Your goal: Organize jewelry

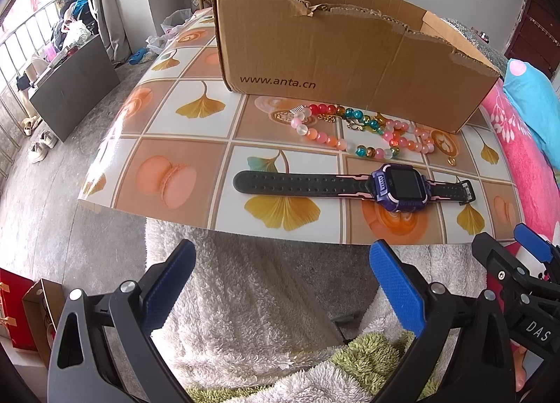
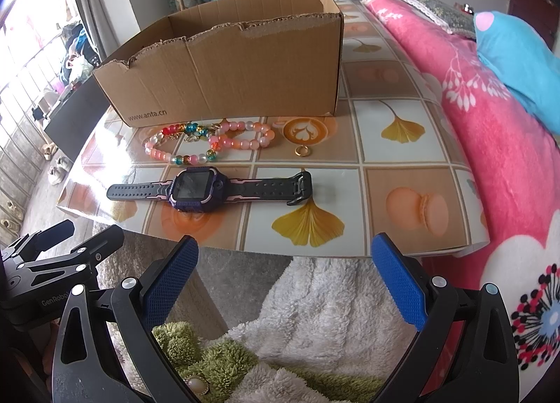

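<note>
We hold both tongs back from the near edge of the counter (image 2: pixel 402 116), over a fluffy white throw, with nothing yet picked up. The left tongs (image 1: pixel 280 284) stand wide apart and empty, and the right tongs (image 2: pixel 283 280) are spread just as wide, also gripping nothing.

Taking the cardboard box (image 1: pixel 350 49) as our landmark: it sits at the back of the counter, top open, its front wall torn low and ragged. We judge that it is meant as the place to gather the pieces, and the low wall would make dropping things in easier. What lies inside we cannot tell; the front wall hides the floor of the box from both views.

The jewelry is all laid out in front of the box. Just before its front wall lie the bead bracelets (image 2: pixel 210 140), pink, red and teal, looped and overlapping one another, with a small gold charm among them. A little gold ring (image 2: pixel 303 151) lies apart from them, toward the box's right corner. Nearer to us, further from the box, the watch (image 1: pixel 399 186) lies flat with its strap stretched out straight, which leaves the strap easy to pinch. It looks like our first reach.
</note>
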A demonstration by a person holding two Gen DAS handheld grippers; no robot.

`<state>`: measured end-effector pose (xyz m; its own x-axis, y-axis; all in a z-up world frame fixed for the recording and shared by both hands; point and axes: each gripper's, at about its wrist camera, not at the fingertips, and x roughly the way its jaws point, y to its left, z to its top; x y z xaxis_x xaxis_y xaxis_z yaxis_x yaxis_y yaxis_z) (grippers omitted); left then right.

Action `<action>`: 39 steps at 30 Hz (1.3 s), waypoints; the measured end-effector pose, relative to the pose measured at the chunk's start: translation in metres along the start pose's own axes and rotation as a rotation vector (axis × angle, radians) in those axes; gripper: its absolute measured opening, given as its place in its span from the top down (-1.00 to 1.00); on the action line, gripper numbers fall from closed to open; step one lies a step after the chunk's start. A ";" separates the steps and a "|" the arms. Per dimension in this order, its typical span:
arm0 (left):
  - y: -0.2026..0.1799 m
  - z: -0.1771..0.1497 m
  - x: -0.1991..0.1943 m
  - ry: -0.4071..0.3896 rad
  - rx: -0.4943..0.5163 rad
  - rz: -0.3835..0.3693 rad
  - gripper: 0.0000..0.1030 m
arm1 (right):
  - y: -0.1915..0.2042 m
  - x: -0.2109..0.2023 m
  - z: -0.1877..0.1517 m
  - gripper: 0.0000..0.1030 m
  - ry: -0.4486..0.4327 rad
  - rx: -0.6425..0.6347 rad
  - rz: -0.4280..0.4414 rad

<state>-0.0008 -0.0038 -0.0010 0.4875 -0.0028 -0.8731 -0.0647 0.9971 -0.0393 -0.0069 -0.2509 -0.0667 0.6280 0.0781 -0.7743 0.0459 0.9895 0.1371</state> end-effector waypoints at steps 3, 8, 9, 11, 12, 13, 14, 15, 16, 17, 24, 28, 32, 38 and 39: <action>0.000 0.000 0.000 0.000 0.000 0.000 -0.90 | 0.000 0.000 0.000 -0.85 -0.001 -0.001 0.000; 0.000 0.000 0.000 0.000 -0.001 0.000 -0.90 | 0.001 0.000 0.000 -0.85 0.000 -0.002 -0.001; 0.000 0.000 0.000 0.000 -0.001 0.000 -0.90 | 0.000 0.000 0.000 -0.85 0.000 -0.002 -0.001; 0.000 0.000 0.000 0.000 0.000 0.000 -0.90 | 0.001 0.000 0.000 -0.85 0.000 -0.001 -0.001; 0.000 0.000 0.000 0.000 -0.001 0.000 -0.90 | 0.001 0.000 0.000 -0.85 0.000 -0.001 -0.001; 0.000 0.000 0.000 0.000 -0.001 0.000 -0.90 | 0.001 0.000 0.000 -0.85 0.000 -0.001 -0.001; 0.000 0.000 0.000 0.000 -0.001 0.000 -0.90 | 0.000 0.000 0.000 -0.85 -0.001 -0.001 -0.001; 0.000 0.000 0.000 0.000 -0.001 -0.001 -0.90 | 0.001 0.000 0.000 -0.85 -0.001 -0.001 -0.001; 0.000 0.000 0.000 -0.001 -0.002 -0.001 -0.90 | 0.000 -0.001 0.000 -0.85 -0.001 -0.002 -0.002; 0.000 0.000 0.000 0.000 -0.002 -0.001 -0.90 | 0.001 -0.001 0.000 -0.85 -0.001 -0.003 -0.002; 0.000 0.000 0.000 -0.001 -0.001 -0.001 -0.90 | 0.001 -0.001 0.000 -0.85 -0.002 -0.003 -0.003; 0.000 0.000 0.000 -0.001 -0.001 -0.001 -0.90 | 0.002 0.000 -0.001 -0.85 -0.002 -0.004 -0.003; 0.001 -0.001 0.000 -0.001 -0.001 -0.001 -0.90 | 0.001 0.000 -0.001 -0.85 -0.002 -0.004 -0.002; 0.003 -0.001 0.000 -0.003 -0.004 -0.008 -0.90 | 0.004 -0.001 0.002 -0.85 -0.004 -0.010 -0.008; 0.005 -0.002 0.000 -0.002 -0.006 -0.011 -0.90 | 0.005 -0.001 0.003 -0.84 -0.006 -0.011 -0.009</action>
<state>-0.0022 0.0007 -0.0021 0.4898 -0.0141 -0.8717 -0.0647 0.9965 -0.0525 -0.0050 -0.2466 -0.0637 0.6321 0.0682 -0.7719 0.0432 0.9915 0.1230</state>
